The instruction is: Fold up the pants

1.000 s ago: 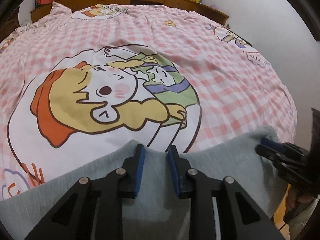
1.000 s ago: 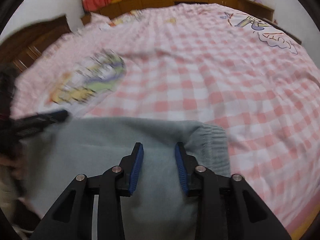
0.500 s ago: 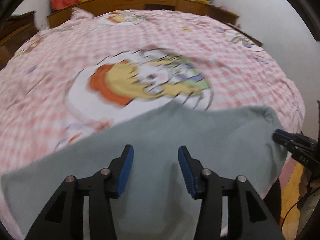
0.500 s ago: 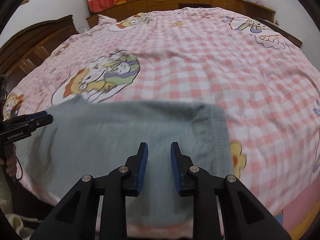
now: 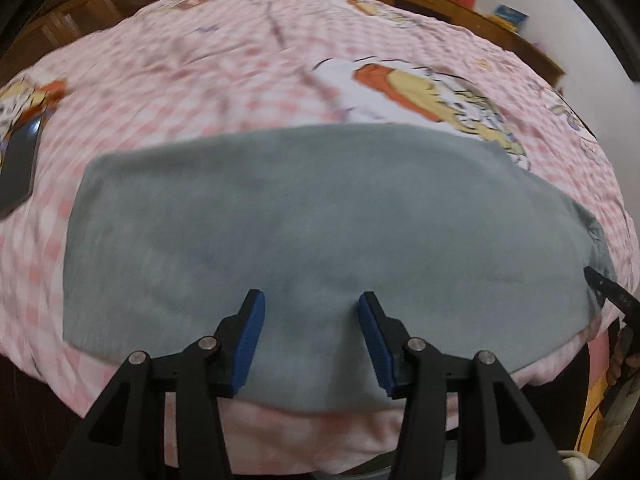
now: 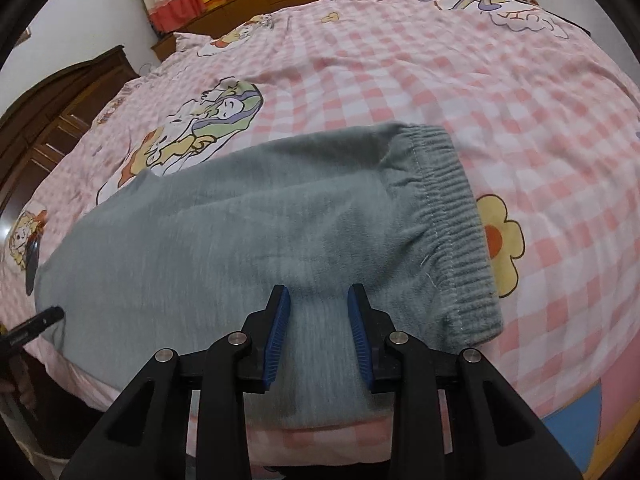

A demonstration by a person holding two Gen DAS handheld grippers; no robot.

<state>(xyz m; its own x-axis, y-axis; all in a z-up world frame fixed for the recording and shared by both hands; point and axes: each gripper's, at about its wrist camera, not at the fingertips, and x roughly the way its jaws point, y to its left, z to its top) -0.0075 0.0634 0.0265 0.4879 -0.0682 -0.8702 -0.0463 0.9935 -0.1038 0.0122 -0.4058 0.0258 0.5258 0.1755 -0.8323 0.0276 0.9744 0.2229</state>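
There was one pair of grey pants (image 6: 248, 248), with one ribbed waistband (image 6: 456, 216), lying on one bed (image 6: 500, 92) under one pink checked cover. Two hand-held grippers were in view, the left hand-held gripper (image 5: 311, 332) and the right hand-held gripper (image 6: 319, 328), each with two blue-padded fingers. One dark flat object (image 5: 18, 168) lay on the cover. One blue book (image 5: 511, 15) sat on the wooden headboard.

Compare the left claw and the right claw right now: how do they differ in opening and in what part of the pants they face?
The left claw gapes wider than the right claw, which is also open. The left claw faces a plain stretch of the grey pants; the right claw sits near the ribbed elastic waistband. The left wrist view is blurred, the right wrist view sharper. Both hover over the pants on the pink checked bedspread, gripping nothing.
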